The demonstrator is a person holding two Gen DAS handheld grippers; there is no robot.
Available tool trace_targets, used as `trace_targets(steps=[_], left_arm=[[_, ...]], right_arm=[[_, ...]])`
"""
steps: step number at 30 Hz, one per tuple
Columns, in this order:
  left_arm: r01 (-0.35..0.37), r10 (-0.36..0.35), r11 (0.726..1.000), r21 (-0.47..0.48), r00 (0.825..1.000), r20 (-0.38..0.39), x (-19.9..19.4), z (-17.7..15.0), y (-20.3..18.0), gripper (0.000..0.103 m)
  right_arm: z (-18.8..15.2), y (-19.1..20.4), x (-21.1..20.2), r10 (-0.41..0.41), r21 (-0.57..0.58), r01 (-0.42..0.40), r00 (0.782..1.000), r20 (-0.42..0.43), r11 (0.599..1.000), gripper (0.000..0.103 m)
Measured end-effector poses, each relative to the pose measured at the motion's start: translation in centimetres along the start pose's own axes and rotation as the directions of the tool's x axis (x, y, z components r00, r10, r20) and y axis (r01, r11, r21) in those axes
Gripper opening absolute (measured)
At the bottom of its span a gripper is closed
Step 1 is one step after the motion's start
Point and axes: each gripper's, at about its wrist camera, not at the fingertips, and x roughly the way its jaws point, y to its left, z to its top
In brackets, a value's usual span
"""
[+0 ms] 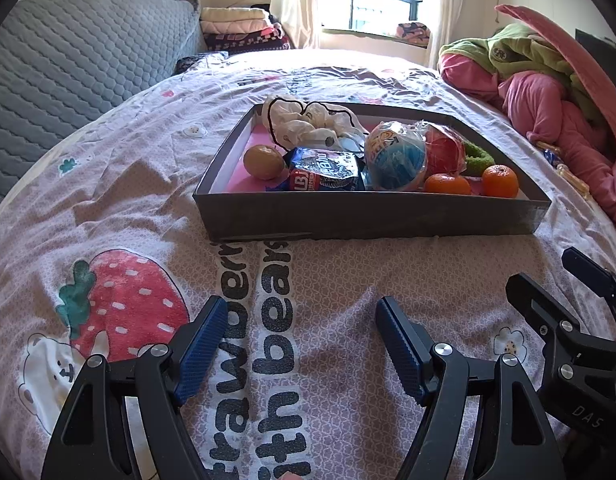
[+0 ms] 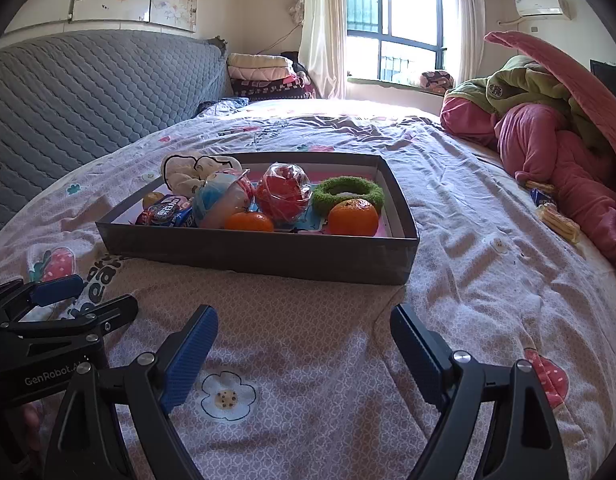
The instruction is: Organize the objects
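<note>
Grey tray [image 2: 268, 256] sat mid-frame, crowded; both the left gripper [image 1: 300, 344] and right gripper [image 2: 304, 354] gaped empty. Risk: mandarins [image 2: 353, 218] rolling when nudged.

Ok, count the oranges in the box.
2: one orange at the near wall beside the blue capsule, the other orange right of it, before the green ring. More may hide behind.

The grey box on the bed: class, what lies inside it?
Inside the grey box: two oranges, a yellowish fruit, two wrapped balls, a blue snack packet, a green ring and white cloth. Its pink floor is mostly covered.
</note>
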Motion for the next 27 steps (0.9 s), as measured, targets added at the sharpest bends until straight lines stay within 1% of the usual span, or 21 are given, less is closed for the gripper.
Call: trace_targets(steps=[27], left_arm=[[0.01, -0.01, 1.0, -0.018, 1.0, -0.014, 0.53, -0.1, 0.09, 0.078]], right_arm=[[-0.45, 0.28, 0.86, -0.003, -0.011, 0.003, 0.999, -0.043, 1.0, 0.088]])
